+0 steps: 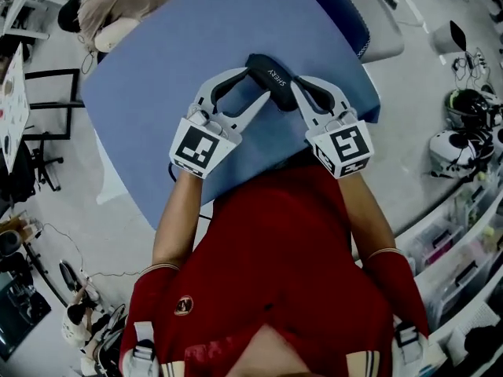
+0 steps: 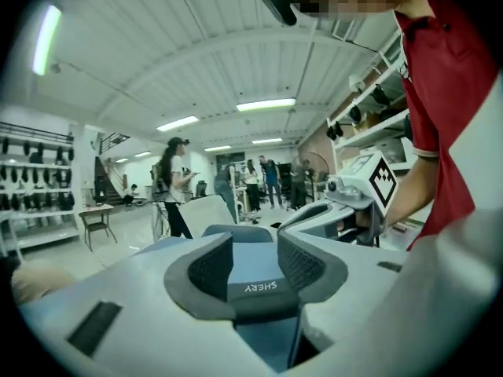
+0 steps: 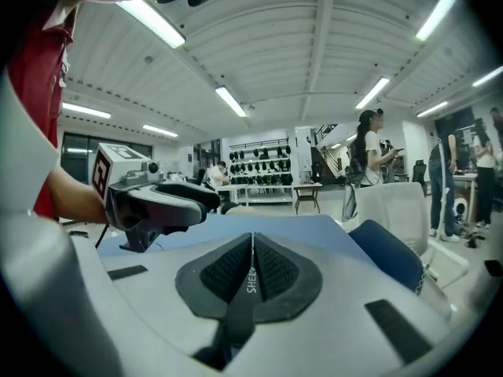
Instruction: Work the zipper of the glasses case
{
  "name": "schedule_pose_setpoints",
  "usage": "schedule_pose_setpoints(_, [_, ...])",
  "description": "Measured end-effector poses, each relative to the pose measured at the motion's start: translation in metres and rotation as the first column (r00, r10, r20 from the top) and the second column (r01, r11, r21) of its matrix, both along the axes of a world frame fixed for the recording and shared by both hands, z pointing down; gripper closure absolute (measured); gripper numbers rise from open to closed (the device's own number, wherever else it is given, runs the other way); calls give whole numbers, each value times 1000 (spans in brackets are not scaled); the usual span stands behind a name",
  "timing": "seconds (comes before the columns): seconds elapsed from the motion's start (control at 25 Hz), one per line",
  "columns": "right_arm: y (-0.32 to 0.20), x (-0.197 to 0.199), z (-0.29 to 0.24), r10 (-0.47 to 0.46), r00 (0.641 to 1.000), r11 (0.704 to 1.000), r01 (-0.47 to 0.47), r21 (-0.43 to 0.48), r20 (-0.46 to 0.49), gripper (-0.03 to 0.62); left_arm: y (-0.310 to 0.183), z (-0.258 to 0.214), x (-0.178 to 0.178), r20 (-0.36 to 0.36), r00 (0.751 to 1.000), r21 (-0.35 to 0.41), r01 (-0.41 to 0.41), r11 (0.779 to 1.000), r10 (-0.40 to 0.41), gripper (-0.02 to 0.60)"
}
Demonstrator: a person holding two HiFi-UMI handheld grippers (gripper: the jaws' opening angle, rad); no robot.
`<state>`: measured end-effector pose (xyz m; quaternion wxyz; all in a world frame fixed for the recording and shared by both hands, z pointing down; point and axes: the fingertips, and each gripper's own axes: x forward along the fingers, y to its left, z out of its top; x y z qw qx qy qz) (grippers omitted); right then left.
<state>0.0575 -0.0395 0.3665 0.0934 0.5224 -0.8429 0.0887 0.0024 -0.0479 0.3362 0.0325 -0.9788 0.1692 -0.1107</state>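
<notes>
Two white plastic claws meet over the blue table (image 1: pixel 181 45): the left gripper (image 1: pixel 258 85) clamps its ribbed dark pads, set well apart, on the smooth dark oblong glasses case (image 1: pixel 271 73), and the right gripper (image 1: pixel 297 93), almost closed, pinches its thin right-hand edge.

Over the blue tabletop (image 1: pixel 181 45) I have the black glasses case (image 1: pixel 271 71) caught from both sides. My left gripper (image 1: pixel 255 85) takes its left end between curved white jaws, and my right gripper (image 1: pixel 297 93) takes its right end. White lettering on the case faces up. My red shirt (image 1: pixel 275 250) fills the lower part, and a person in beige (image 1: pixel 118 10) bends over past the table's far left corner.
</notes>
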Motion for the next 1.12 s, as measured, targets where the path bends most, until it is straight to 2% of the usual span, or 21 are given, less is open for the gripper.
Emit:
schedule_pose_setpoints(0.08, [-5,-7,-9,-51,997,998,50,31,50,591,-5,-8,-13,-62,994,-21,91,996,-92,447])
schedule_pose_setpoints(0.2, [-13,-19,-25,-126,987,989,117,90,104,594,-15,-15,-32,-129,969,-78,201,976,-210,502])
schedule_pose_setpoints(0.44, [-19,-26,-51,-293,944,944,259,206,151,595,-25,-29,-50,-207,892,-98,389,916,-401,568])
schedule_pose_setpoints(0.72, [-26,-29,-62,-444,884,881,402,248,145,597,-21,-42,-41,-259,826,-97,494,864,-501,574])
schedule_pose_setpoints(0.88, [-26,-31,-64,-494,849,861,447,242,188,597,-20,-43,-36,-264,797,-103,537,837,-543,574])
schedule_pose_setpoints(1.12, [-24,-26,-62,-561,806,823,517,235,191,597,-15,-40,-28,-258,756,-115,594,796,-602,574])
